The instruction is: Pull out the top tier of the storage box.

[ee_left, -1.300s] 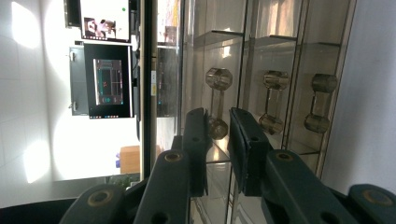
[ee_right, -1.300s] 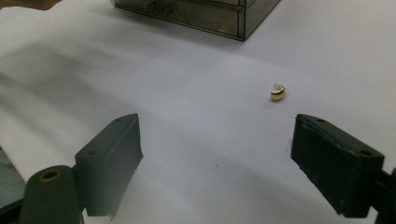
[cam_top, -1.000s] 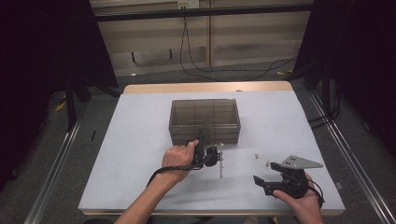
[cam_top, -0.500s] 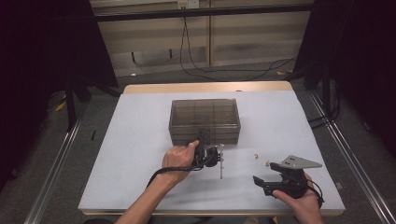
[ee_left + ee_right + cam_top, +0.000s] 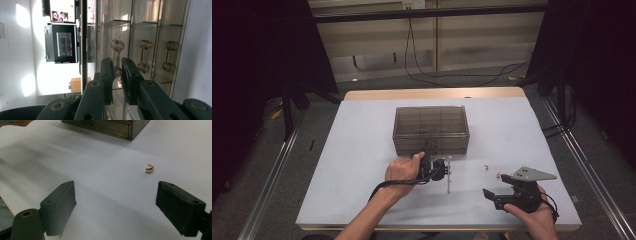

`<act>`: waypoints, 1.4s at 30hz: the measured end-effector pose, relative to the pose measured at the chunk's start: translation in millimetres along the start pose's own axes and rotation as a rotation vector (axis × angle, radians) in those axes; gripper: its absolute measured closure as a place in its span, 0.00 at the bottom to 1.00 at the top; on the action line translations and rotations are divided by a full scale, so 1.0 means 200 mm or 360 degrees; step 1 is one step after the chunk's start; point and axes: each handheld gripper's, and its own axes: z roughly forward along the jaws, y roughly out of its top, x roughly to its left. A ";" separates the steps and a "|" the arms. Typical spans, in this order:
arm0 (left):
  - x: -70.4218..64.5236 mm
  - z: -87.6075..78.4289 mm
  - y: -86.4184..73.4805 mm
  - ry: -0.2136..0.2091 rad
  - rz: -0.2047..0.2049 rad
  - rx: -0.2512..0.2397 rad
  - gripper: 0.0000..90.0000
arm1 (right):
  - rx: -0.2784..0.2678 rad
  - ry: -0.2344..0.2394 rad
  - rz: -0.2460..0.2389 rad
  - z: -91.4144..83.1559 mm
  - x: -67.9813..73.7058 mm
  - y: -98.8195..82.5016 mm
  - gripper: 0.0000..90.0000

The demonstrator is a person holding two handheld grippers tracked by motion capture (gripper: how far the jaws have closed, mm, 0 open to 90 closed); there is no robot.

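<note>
Because the left hand-held gripper (image 5: 117, 75) is clenched on a small, smooth clasp (image 5: 117, 70) at the front of the clear plastic box (image 5: 431, 129), a sideways tug could slip the black pads off it or drag the light box across the white surface (image 5: 362, 150). Just beside that gripper lies a thin metal pin (image 5: 448, 177). The right hand-held gripper (image 5: 116, 205) rests released, a shiny gold bean-shaped bit (image 5: 149, 168) ahead of its jaws.

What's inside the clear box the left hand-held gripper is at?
Through the front wall of the clear box, divider walls and three dumbbell-shaped clear knobs show, the nearest between the left hand-held gripper jaws. Reflections hide whether the compartments hold anything.
</note>
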 end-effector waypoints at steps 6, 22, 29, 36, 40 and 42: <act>0.00 -0.03 -0.01 -0.0018 -0.0030 -0.0019 0.89 | -0.0002 0.0000 0.0000 0.00 0.00 0.00 0.18; -0.01 -0.08 -0.01 -0.0034 -0.0046 -0.0038 0.89 | 0.0010 0.0012 0.0004 0.01 0.00 0.00 0.18; -0.02 -0.09 -0.01 -0.0033 -0.0040 -0.0042 0.89 | 0.0009 0.0010 0.0005 0.01 0.00 0.00 0.18; -0.02 -0.10 -0.01 -0.0038 -0.0042 -0.0052 0.89 | 0.0014 0.0011 -0.0002 0.01 0.00 0.00 0.18; -0.03 -0.11 -0.01 -0.0035 -0.0039 -0.0055 0.89 | 0.0014 0.0011 0.0002 0.01 0.00 0.00 0.18; -0.02 -0.11 -0.01 -0.0040 -0.0041 -0.0054 0.89 | 0.0018 0.0011 -0.0002 0.01 0.00 0.00 0.18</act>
